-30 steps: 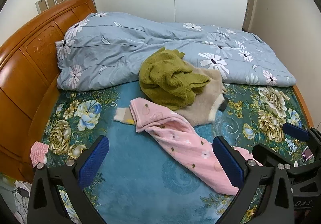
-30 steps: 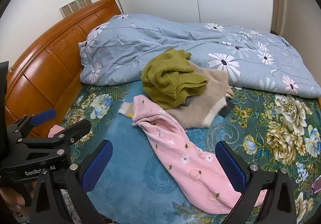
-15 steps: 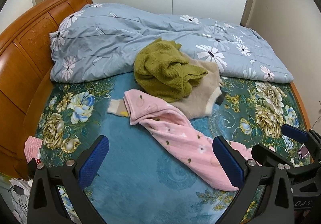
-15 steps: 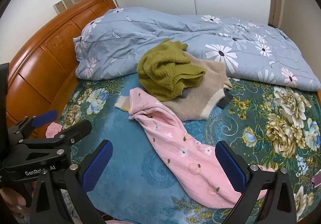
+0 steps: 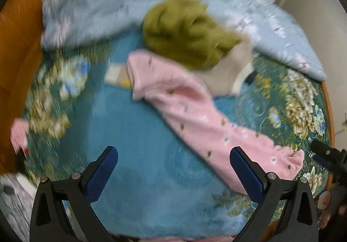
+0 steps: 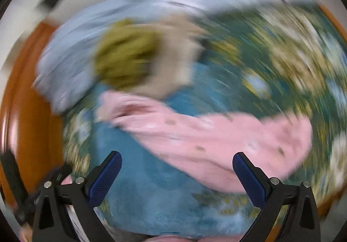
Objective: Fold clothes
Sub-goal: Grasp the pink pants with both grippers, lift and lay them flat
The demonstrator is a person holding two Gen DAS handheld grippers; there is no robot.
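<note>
The pink garment (image 5: 195, 112) lies stretched out on the blue-green floral bedspread (image 5: 138, 140), running from a bunched end near the middle of the bed down toward the near right edge, where it ends in a crumpled hem; small dark and white motifs dot its fabric. In the right wrist view the same pink garment (image 6: 208, 140) crosses the frame from left to right, heavily smeared by blur. Its upper end touches the olive-green knit (image 5: 186, 31), which sits heaped on top of a beige sweater (image 5: 229, 68) with a pale trim; a small cream and yellow cloth (image 5: 116, 76) lies just beside the pink end, on its left.

Behind the heap a light blue quilt with flowers (image 5: 91, 10) is rumpled across the far side of the bed, against an orange wooden headboard (image 5: 19, 47); a small pink item (image 5: 18, 131) lies at the left edge of the bedspread, too blurred to name.

The left gripper (image 5: 173, 168) hangs above bare bedspread with its blue-padded jaws spread wide and nothing between them; its right finger (image 5: 247, 172) overlaps the pink hem in the view, contact unclear. The right gripper (image 6: 176, 173) is likewise spread wide and empty, the pink fabric showing between and beyond its jaws.
</note>
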